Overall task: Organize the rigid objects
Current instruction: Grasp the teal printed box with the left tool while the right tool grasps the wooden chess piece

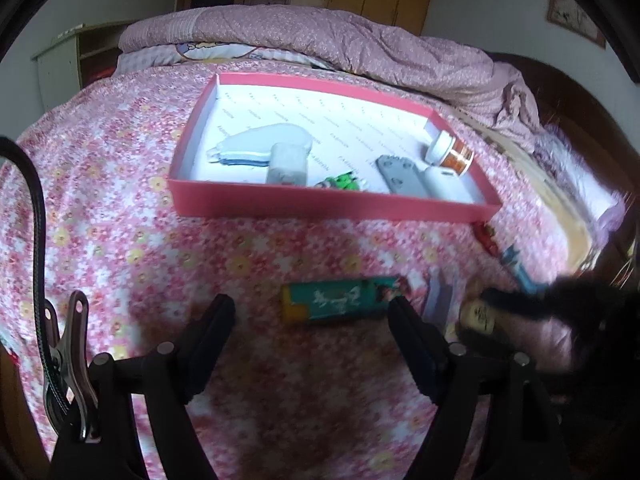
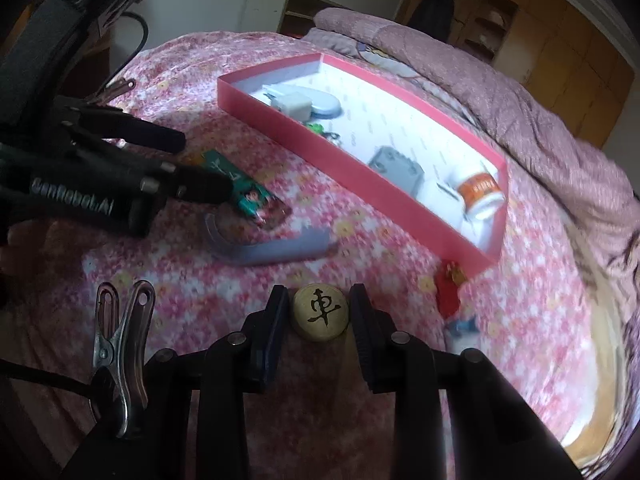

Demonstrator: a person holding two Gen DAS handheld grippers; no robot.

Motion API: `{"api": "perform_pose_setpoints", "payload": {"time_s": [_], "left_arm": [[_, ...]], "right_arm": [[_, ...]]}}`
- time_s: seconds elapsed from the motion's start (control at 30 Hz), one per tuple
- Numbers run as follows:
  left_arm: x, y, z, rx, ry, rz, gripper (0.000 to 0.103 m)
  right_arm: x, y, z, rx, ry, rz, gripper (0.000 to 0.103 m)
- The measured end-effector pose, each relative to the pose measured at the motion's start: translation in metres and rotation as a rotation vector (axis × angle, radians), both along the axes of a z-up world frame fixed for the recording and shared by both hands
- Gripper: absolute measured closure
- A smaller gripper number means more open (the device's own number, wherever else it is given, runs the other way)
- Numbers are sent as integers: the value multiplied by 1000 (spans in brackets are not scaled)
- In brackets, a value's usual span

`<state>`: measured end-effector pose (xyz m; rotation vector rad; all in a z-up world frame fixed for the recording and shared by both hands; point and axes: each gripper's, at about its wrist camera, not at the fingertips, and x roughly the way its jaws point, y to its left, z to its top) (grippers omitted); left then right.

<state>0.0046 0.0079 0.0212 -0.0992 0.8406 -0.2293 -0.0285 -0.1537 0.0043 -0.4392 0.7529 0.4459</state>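
My left gripper [image 1: 312, 303] stands wide open over the flowered bedspread, its fingers either side of a teal box [image 1: 340, 306] that lies flat, touching neither pad. From the right wrist view the same gripper [image 2: 206, 165] hovers at the teal box [image 2: 248, 196]. My right gripper [image 2: 320, 312] is shut on a round wooden chess piece [image 2: 319, 312] with a black character on top. In the left wrist view that piece [image 1: 476, 314] shows blurred at the right. The pink tray [image 1: 320, 204] [image 2: 360, 184] lies beyond.
The tray holds a white device [image 1: 272, 146], a grey part [image 1: 400, 174], a green trinket [image 1: 342, 182] and an orange-labelled bottle [image 1: 450, 152]. A grey curved piece [image 2: 272, 252], a red item [image 2: 448, 288] and a blue item [image 2: 464, 328] lie loose. A folded quilt [image 1: 320, 36] lies behind.
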Motion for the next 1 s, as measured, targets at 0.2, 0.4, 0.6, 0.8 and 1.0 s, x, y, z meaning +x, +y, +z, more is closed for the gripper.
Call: {"api": "perform_pose_setpoints", "payload": {"time_s": [0.2, 0.4, 0.6, 0.8, 1.0], "left_arm": [[8, -23, -3, 53, 5, -21, 9], [11, -38, -10, 136, -15, -11, 4], [14, -44, -14, 168, -18, 28, 3], [9, -33, -11, 146, -35, 46, 17], [0, -21, -9, 103, -40, 27, 17]], "right_arm": [[-4, -18, 1, 117, 31, -60, 70], [-5, -26, 1, 196, 37, -95, 70], [-8, -29, 1, 228, 34, -106, 70], [-9, -32, 4, 242, 43, -112, 66], [-13, -18, 1, 162, 49, -63, 61]]}}
